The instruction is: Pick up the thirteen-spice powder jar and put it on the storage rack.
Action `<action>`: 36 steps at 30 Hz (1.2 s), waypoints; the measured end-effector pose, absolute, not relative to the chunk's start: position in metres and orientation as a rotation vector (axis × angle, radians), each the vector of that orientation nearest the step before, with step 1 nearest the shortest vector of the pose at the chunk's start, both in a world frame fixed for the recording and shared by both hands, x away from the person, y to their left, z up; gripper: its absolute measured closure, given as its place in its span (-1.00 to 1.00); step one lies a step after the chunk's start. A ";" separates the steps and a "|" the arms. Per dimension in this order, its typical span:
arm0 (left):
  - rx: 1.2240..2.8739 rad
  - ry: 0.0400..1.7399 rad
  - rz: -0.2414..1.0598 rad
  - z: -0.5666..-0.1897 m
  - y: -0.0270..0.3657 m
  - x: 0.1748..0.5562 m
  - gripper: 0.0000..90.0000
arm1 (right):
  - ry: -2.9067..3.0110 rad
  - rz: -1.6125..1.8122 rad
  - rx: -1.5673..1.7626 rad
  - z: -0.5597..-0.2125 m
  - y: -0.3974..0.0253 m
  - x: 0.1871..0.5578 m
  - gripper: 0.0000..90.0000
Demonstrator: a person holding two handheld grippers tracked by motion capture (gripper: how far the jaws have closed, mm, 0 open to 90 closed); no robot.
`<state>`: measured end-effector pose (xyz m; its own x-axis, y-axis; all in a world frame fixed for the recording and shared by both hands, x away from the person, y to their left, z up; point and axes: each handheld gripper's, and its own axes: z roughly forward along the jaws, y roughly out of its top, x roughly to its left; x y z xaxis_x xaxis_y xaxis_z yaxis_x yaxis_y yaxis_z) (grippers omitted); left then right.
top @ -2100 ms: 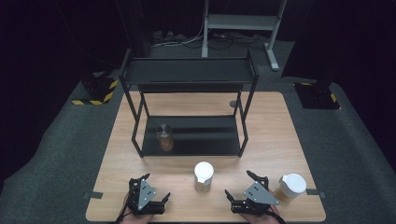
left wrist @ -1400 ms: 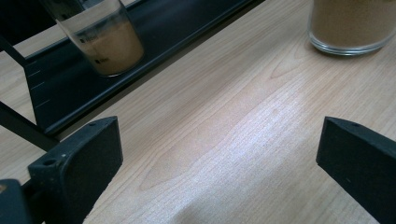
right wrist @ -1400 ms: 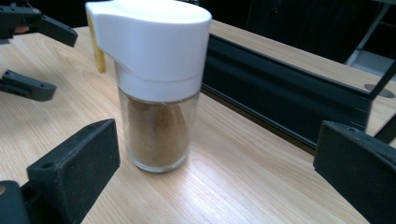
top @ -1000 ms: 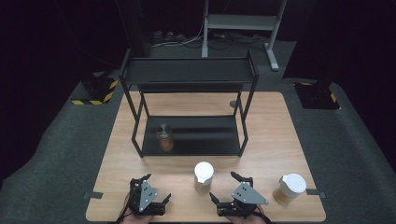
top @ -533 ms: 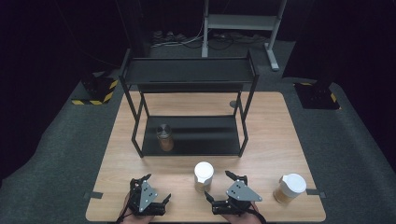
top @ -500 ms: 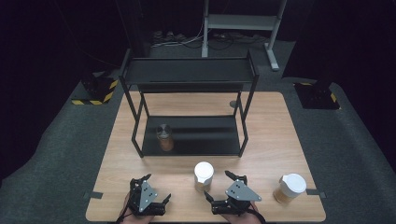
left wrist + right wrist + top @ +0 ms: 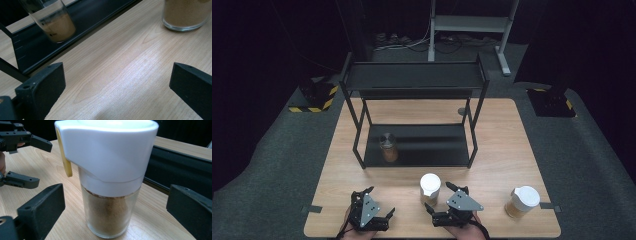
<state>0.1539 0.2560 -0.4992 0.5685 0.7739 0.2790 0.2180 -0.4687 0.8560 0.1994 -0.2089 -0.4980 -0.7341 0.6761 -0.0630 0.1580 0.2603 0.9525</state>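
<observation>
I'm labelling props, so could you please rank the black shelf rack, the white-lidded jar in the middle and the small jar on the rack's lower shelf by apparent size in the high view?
1. Black shelf rack, by far the largest.
2. White-lidded jar.
3. Small jar; it sits farther from the camera, so its ranking below the white-lidded jar is unsure.

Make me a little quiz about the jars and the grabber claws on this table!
1. True or false: the right gripper is already squeezing the white-lidded jar.
2. How many jars of brown powder can you count in the high view?
3. Where does the jar with no white lid stand? A) on the top shelf B) on the bottom shelf of the black rack C) on the floor

Key
1. False: its jaws stand wide open on either side of the jar, not touching it.
2. Three: one in the rack, one in the middle, one at the right.
3. B
</observation>
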 end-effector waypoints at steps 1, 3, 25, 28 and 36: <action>1.982 0.795 0.859 -0.499 0.256 0.154 -0.98 | 2.072 1.486 0.755 -0.498 -0.209 0.200 -0.93; 1.982 0.794 0.859 -0.499 0.256 0.154 -0.98 | 2.072 1.495 0.761 -0.500 -0.208 0.202 -0.89; 1.980 0.793 0.859 -0.499 0.257 0.154 -0.98 | 2.059 1.595 0.677 -0.512 -0.211 0.219 -0.34; 1.978 0.793 0.859 -0.500 0.257 0.154 -0.98 | 2.058 1.591 0.669 -0.512 -0.211 0.219 -0.33; 1.979 0.790 0.857 -0.500 0.257 0.154 -0.98 | 2.057 1.577 0.671 -0.510 -0.208 0.217 -0.33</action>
